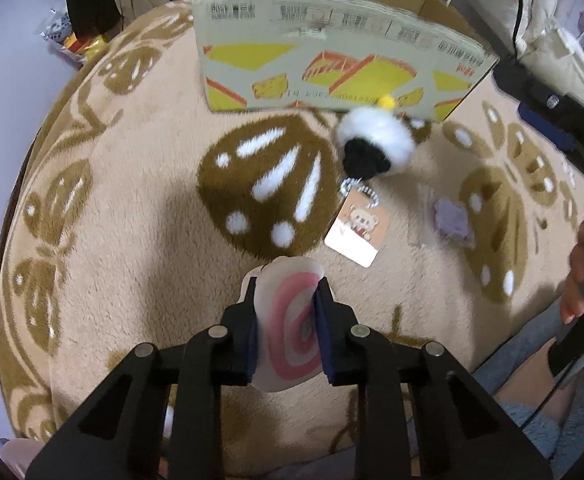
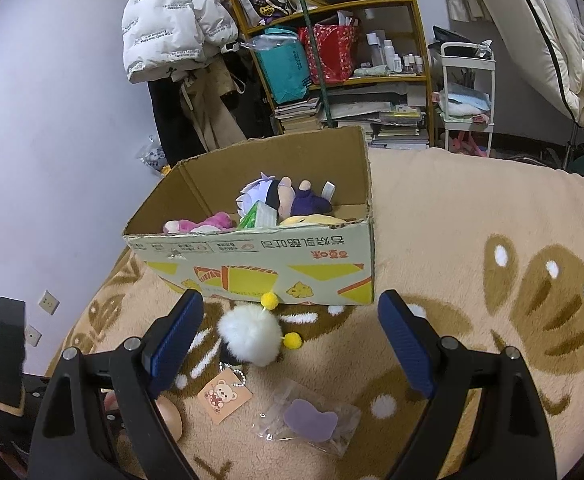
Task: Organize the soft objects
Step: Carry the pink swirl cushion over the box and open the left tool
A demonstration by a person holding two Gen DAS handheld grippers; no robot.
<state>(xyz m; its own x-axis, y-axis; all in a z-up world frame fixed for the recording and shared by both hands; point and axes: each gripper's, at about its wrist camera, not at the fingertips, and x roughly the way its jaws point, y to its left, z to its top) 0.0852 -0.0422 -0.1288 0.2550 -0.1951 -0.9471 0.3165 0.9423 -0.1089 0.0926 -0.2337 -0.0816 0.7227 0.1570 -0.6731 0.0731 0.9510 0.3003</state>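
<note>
Left wrist view. Gripping a pink-and-white swirl plush [image 1: 292,320] between the two dark pads of the left gripper [image 1: 287,312]; jaws closed on it, toy squeezed between the fingers and protruding forward past the tips and back behind them. Holding it just above the beige patterned blanket [image 1: 131,240]. Pointing ahead toward the cardboard box [image 1: 332,64], which is standing well beyond the fingertips. Judging the step in hand as carrying this toy to the box. Next move probably calling for lifting above the near wall, reaching forward over the rim, then opening the jaws. Noting a white-and-black pompom plush [image 1: 372,140] ahead and right of the fingertips, touching or nearly touching the box wall; bear tag card [image 1: 358,232] just right of the tips; bagged purple item [image 1: 450,220] further right.

Right wrist view. Standing wide open, right gripper [image 2: 292,344] holding nothing, blue pads well apart. Hovering above the blanket, tilted slightly down, aimed at the box. Framing the pompom plush [image 2: 249,334] between the fingers, nearer the left one, just short of the box. Seeing the bagged item [image 2: 312,420] and tag card [image 2: 223,396] nearer the camera, between the fingers. Seeing several plush toys [image 2: 275,200] already inside the box [image 2: 259,264]. Judging task partly done; pompom likely next for this side, requiring lowering and closing around its fluffy body.
</note>
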